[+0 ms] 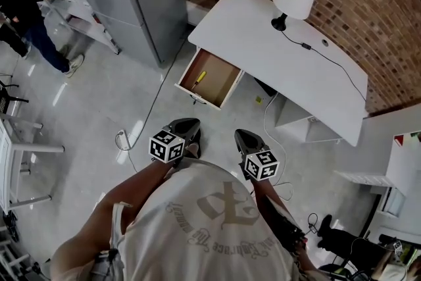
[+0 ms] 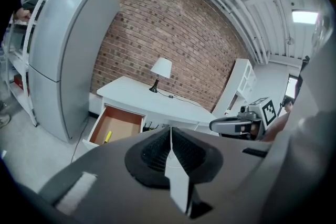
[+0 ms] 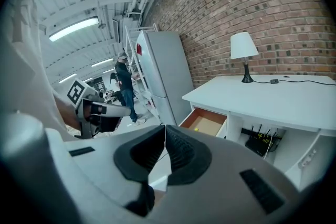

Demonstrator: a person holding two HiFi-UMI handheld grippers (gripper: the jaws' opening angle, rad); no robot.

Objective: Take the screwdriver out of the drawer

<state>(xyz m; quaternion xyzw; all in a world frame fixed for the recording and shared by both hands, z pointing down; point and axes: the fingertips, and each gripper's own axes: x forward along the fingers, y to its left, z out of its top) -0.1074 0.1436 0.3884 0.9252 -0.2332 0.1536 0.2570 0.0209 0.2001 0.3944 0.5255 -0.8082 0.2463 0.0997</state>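
Left claw (image 1: 186, 125): pressed together, empty.
Right claw (image 1: 245, 137): together, empty.
Screwdriver (image 1: 199, 77): yellow-handled, lay in open drawer (image 1: 219, 80), twelve o'clock of both.

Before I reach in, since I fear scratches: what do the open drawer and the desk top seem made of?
The open brown-lined drawer: probably wood or fibreboard, with a matt tan floor and orange-brown walls. The white rectangular desk top: likely painted or laminated board, with a smooth, even surface.

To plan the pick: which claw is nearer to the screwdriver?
Left. The left claw is below the screwdriver in the head view; the right claw is lower and farther right.
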